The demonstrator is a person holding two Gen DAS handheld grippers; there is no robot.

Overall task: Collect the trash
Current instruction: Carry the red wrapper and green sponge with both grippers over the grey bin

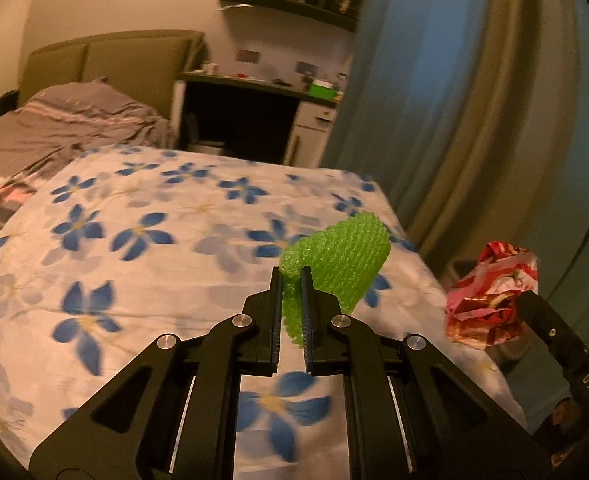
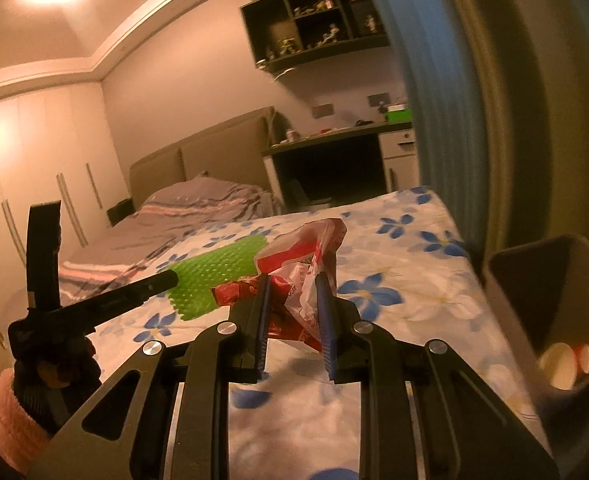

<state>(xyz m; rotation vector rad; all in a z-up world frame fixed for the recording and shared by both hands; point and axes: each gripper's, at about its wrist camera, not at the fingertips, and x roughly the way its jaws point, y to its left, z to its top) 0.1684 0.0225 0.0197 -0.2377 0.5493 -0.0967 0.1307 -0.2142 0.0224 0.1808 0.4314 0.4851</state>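
- Our left tool (image 1: 291,280) pinches green foam netting (image 1: 336,258): light, springy.
- Our right tool (image 2: 294,286) clamps a crumpled wrapper (image 2: 300,268): light, crinkly, slippery; grip folds.

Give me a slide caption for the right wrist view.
Right gripper clamps a crumpled red wrapper above the floral bedspread, the open bin waiting at right.

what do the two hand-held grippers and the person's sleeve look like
Both the left hand-held gripper and the right hand-held gripper are matte black linkages with silver round pivot bolts and blue ribbed finger pads. White lettering marks the right one's side. A fuzzy pink sleeve cuff shows behind a dark glove.
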